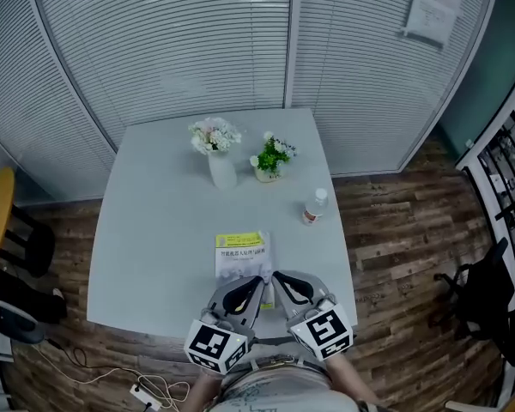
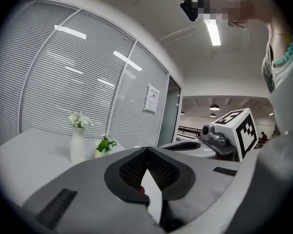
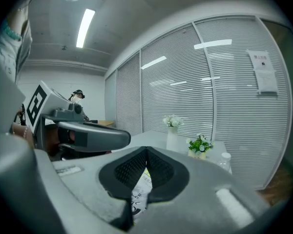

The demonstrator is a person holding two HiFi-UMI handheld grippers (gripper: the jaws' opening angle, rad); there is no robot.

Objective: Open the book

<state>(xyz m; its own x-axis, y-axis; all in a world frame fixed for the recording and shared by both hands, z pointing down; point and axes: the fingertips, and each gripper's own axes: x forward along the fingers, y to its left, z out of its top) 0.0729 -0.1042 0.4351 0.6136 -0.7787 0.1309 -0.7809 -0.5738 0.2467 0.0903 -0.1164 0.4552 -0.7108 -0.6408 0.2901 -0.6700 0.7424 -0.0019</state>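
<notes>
The book [image 1: 242, 254] lay closed and flat on the grey counter [image 1: 154, 230], near the edge closest to the person. Its white cover with a yellow band at the far end faced up.

Both grippers were at that near edge, side by side, and they pointed across the counter over the near end of the book. On the left gripper [image 2: 146, 151] the fingers [image 2: 131, 170] were fully together, and the tips met in one line. Behind the tips, in the narrow gap between the dark pads, a white piece of the book was visible. Whether the tips pinched the book or only stood over it, I could not tell.

On the right gripper [image 3: 146, 151] the fingers [image 3: 162, 169] were also closed tip to tip. The printed cover with a little yellow showed through the gap behind them. Here too the pictures did not show a clear grip on the book. In the head view the near right corner of the book lay between the two grippers.

Further along the counter, well apart from the book, stood a white vase [image 1: 221, 168] with pale flowers, and just beside it a small potted plant [image 1: 271, 160]. A small bottle [image 1: 315, 206] with a white cap stood near the right edge.
</notes>
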